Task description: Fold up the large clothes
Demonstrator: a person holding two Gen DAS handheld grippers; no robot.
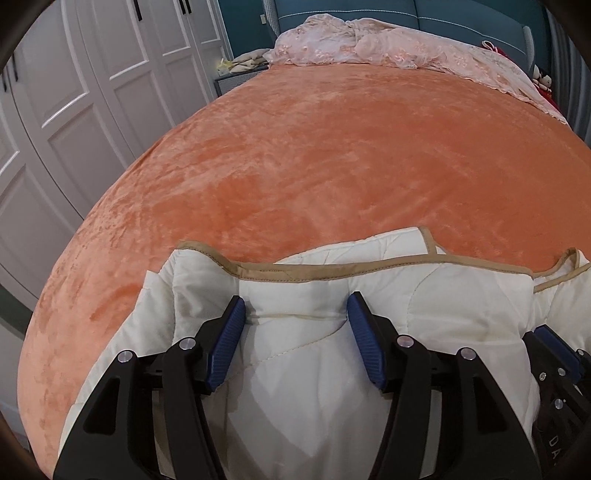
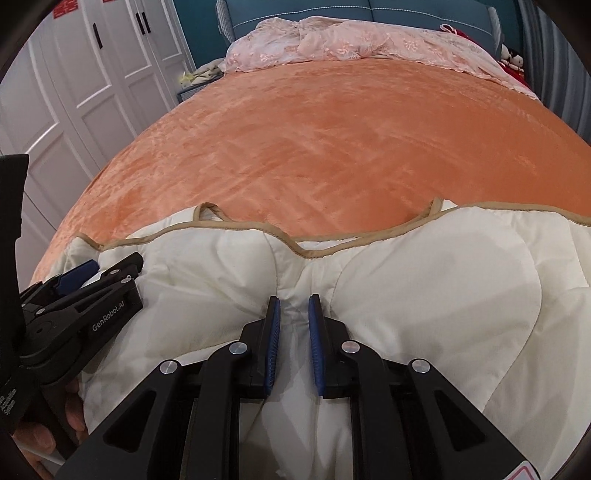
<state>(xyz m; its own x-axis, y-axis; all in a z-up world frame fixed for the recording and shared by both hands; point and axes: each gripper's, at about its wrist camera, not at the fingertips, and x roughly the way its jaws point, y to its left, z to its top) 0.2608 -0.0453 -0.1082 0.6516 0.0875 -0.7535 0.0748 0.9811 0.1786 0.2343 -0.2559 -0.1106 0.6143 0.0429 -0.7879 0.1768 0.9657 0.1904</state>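
Note:
A cream quilted comforter [image 1: 306, 354] with tan edge binding lies bunched at the near end of the bed. It also shows in the right wrist view [image 2: 406, 288]. My left gripper [image 1: 297, 306] has its jaws wide apart with a thick fold of the comforter bulging between the blue pads [image 1: 229, 332]. My right gripper [image 2: 294, 306] has its jaws nearly together, pinching a narrow fold of the comforter. The left gripper [image 2: 92, 273] appears at the left in the right wrist view, and the right gripper [image 1: 554, 350] at the right edge of the left wrist view.
The bed is covered by an orange plush blanket [image 1: 332, 147]. A pink lace cover [image 1: 388, 48] is heaped at the far end against a teal headboard [image 1: 461, 14]. White wardrobe doors [image 1: 92, 74] stand to the left. A nightstand [image 1: 232, 79] sits beside the bed.

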